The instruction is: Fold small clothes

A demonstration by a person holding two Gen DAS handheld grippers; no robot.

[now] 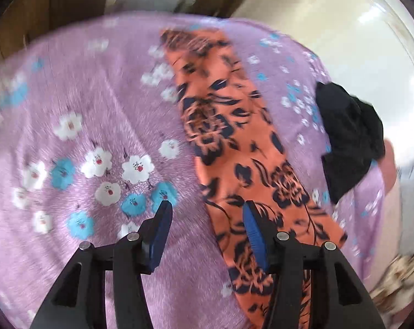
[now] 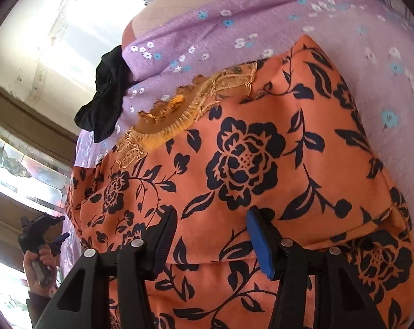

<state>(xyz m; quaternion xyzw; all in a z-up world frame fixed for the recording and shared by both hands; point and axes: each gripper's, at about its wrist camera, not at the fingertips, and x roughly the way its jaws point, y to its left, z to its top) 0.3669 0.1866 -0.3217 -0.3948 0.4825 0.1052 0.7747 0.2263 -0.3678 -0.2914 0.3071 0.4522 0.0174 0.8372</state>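
An orange garment with a dark floral print (image 1: 234,137) lies as a long folded strip on the purple flowered bedsheet (image 1: 97,109). My left gripper (image 1: 207,205) is open and holds nothing; its right finger hangs over the strip's edge, its left finger over bare sheet. In the right wrist view the orange garment (image 2: 248,150) fills the frame, with a gold embroidered neckline (image 2: 179,104) at its far left. My right gripper (image 2: 211,212) stands open just above the cloth, pads apart and gripping nothing. The left gripper (image 2: 61,227) shows at the lower left, held in a hand (image 2: 39,263).
A crumpled black garment (image 1: 349,137) lies at the bed's edge, and the black garment (image 2: 108,104) hangs partly over the side. Purple sheet (image 2: 261,27) spreads beyond the orange cloth. Pale floor (image 1: 344,27) lies past the bed, with a wooden frame and patterned glass (image 2: 14,159) beside it.
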